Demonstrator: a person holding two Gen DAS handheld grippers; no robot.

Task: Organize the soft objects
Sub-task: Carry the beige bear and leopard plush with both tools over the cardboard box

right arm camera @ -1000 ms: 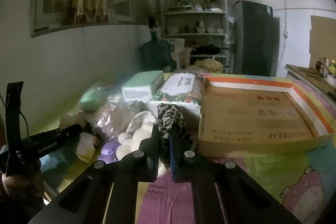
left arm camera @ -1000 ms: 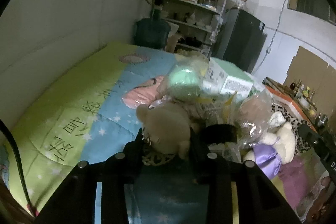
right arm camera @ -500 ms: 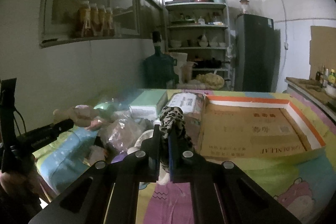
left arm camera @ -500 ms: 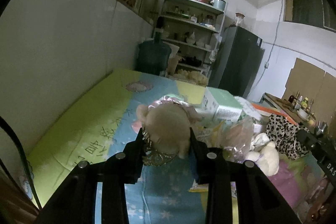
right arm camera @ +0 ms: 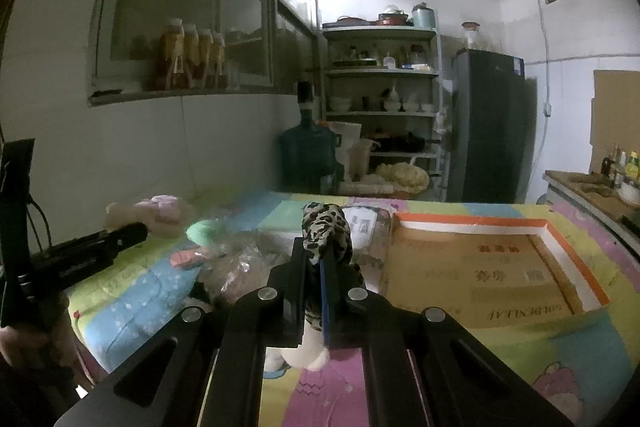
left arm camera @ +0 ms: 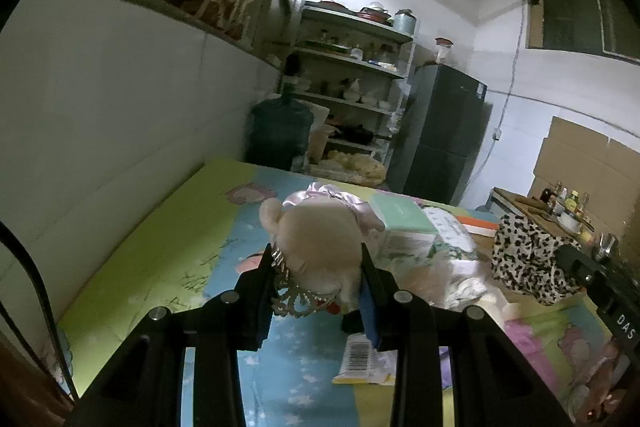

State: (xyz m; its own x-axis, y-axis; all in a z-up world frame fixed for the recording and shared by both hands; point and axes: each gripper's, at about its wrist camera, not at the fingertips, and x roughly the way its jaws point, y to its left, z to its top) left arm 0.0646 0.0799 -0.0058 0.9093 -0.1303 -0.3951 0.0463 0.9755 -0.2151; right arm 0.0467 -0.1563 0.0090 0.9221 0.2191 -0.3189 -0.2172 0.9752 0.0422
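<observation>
While the left gripper (left arm camera: 320, 269) clamps a beige plush doll (left arm camera: 320, 239) above the cartoon-print bed cover (left arm camera: 168, 247), the right gripper (right arm camera: 316, 267) pinches leopard-print fabric (right arm camera: 326, 231), jaws nearly together. Both items hang clear of the bed; flat cardboard box (right arm camera: 492, 267) lies right of the fabric.

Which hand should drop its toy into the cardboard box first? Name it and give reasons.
Right, probably. The right gripper, shut on the leopard-print plush, has the open cardboard box just beside it. The left gripper holds the beige plush doll farther off, beyond the pile.
</observation>
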